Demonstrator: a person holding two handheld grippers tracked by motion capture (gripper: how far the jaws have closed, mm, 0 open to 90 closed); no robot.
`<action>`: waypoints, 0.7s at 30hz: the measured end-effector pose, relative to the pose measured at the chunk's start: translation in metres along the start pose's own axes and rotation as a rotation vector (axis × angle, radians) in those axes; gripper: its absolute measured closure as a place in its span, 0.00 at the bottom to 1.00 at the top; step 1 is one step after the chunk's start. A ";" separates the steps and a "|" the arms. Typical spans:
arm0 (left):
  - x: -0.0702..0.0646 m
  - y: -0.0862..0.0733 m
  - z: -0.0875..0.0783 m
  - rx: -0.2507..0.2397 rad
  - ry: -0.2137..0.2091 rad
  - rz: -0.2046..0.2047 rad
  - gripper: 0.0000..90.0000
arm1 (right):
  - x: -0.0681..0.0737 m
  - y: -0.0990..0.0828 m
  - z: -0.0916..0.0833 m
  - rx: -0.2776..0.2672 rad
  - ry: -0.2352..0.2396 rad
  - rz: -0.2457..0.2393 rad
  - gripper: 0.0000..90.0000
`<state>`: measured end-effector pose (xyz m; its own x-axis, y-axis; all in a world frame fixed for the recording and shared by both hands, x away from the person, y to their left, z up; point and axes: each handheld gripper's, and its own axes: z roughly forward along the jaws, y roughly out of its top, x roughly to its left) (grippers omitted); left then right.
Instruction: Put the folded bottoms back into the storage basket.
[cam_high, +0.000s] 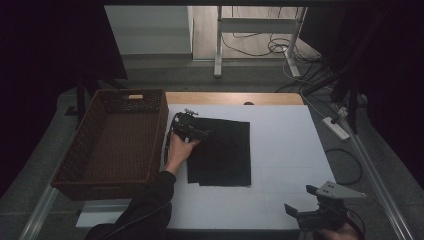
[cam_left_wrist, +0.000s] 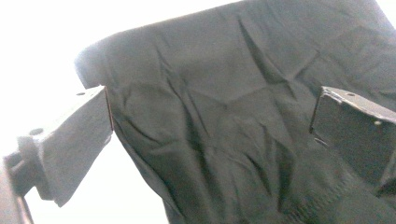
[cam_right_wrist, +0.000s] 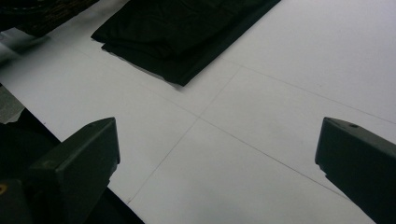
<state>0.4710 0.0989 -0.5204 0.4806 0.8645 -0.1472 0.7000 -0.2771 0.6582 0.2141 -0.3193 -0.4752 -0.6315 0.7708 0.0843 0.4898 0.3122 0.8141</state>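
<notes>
hovering left gripper (cam_high: 200, 131) fingers spread over black cloth (cam_high: 222, 152), folds indistinct | right gripper (cam_high: 306, 200) fingers spread, part cropped

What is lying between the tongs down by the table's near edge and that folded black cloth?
Nothing: only bare white table cover lies between the right tongs and the black cloth, as the right gripper view shows.

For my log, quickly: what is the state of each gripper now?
Left gripper: open, jaws apart over the folded black cloth, holding nothing.
Right gripper: open, empty, above the white table surface.
</notes>
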 end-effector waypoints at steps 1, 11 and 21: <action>0.001 0.001 0.001 0.002 0.001 -0.004 0.01 | 0.000 0.000 0.000 0.000 0.000 0.000 0.01; 0.011 0.015 0.009 0.031 0.056 -0.032 0.06 | 0.000 0.000 0.000 0.001 0.002 0.002 0.01; 0.018 0.023 0.022 0.058 0.122 -0.050 0.08 | 0.000 0.000 0.000 -0.002 0.005 0.001 0.01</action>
<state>0.5074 0.0988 -0.5235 0.3787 0.9215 -0.0857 0.7525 -0.2527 0.6081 0.2140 -0.3198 -0.4752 -0.6338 0.7685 0.0880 0.4892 0.3101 0.8152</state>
